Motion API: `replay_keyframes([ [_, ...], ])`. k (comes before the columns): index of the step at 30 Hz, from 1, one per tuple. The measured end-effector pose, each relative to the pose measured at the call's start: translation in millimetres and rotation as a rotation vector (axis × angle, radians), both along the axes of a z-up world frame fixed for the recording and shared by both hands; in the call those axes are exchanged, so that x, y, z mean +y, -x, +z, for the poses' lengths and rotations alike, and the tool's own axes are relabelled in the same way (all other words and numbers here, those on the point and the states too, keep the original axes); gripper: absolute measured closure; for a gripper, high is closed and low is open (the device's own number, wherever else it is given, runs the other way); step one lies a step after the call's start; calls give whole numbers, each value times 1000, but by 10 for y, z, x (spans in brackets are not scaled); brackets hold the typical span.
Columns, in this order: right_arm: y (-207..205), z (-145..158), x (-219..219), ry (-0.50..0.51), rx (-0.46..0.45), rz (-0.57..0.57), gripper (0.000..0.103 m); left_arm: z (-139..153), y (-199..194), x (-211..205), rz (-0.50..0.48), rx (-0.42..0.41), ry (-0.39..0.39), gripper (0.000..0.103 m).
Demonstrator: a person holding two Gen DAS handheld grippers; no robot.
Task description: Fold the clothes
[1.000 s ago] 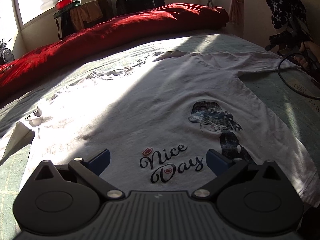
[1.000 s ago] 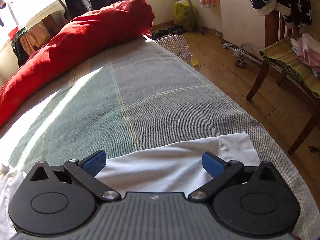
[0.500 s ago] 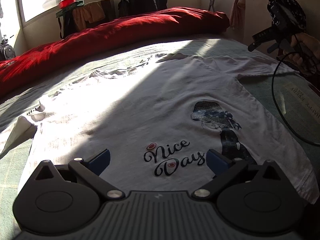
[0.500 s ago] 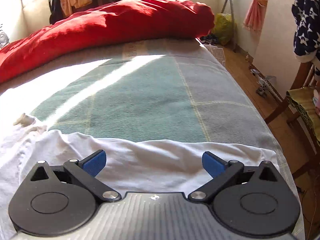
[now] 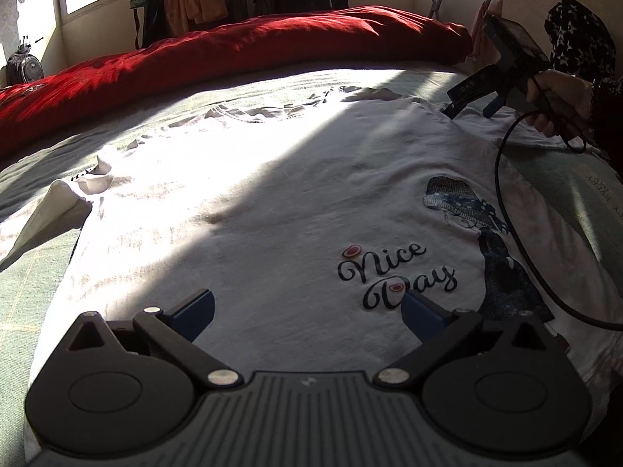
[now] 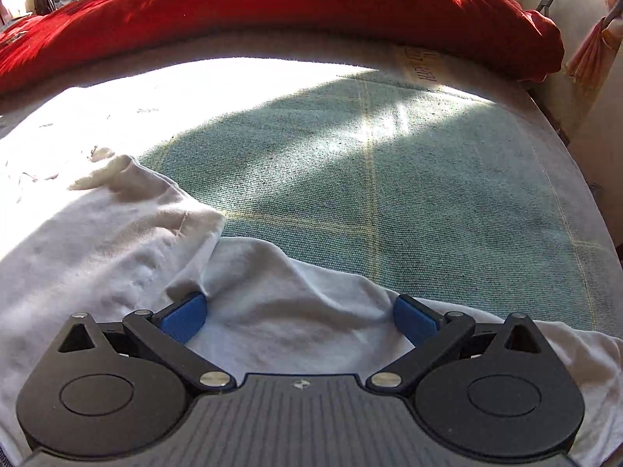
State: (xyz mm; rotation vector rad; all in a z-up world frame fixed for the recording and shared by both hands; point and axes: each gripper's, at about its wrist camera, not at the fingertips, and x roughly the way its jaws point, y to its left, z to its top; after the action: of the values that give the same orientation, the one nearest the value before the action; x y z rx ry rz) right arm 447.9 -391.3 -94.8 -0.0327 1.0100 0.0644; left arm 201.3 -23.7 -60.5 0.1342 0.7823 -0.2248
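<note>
White "Nice Day" T-shirt (image 5: 296,202) is lying spread face-up on the green checked bedcover (image 6: 409,194), collar toward the red duvet (image 5: 241,50) bunched along the far side. Half the shirt is sitting in hard sunlight, half in shadow.

Left gripper (image 5: 307,307) is hovering over the lower body of the shirt, blue pads spread wide, nothing between them. Right gripper (image 6: 299,313) is working at the right sleeve (image 6: 272,295), near where it joins the shoulder; its pads are also spread wide, with a raised ridge of sleeve cloth sitting between them but not pinched. In the left view the person's hand (image 5: 560,97) is gripping that tool's handle, cable (image 5: 506,210) trailing across the print.

Judging the step: taking hold of the sleeve to fold it inward over the body.

Notes for doing it well:
- Lower the pads until both are straddling the ridge, then press together on both sleeve layers, not just the top one.
- Lift only slightly so the body is not dragging.
- Carry the sleeve straight across, keeping the fold line parallel to the side seam.
- Left tool could be pressing the body flat meanwhile.
- Cable risks rumpling the cloth.
</note>
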Motion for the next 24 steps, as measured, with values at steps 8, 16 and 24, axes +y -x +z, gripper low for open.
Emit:
replay_keyframes([
  [8, -130, -47, -38, 32, -25, -49, 0, -87, -32, 69, 9, 24, 28, 1],
  [16, 252, 384, 37, 6, -81, -55, 0, 43, 112, 140, 33, 2, 14, 1],
  [24, 1274, 808, 852, -111, -85, 271, 0, 31, 310, 182, 15, 24, 30, 1],
])
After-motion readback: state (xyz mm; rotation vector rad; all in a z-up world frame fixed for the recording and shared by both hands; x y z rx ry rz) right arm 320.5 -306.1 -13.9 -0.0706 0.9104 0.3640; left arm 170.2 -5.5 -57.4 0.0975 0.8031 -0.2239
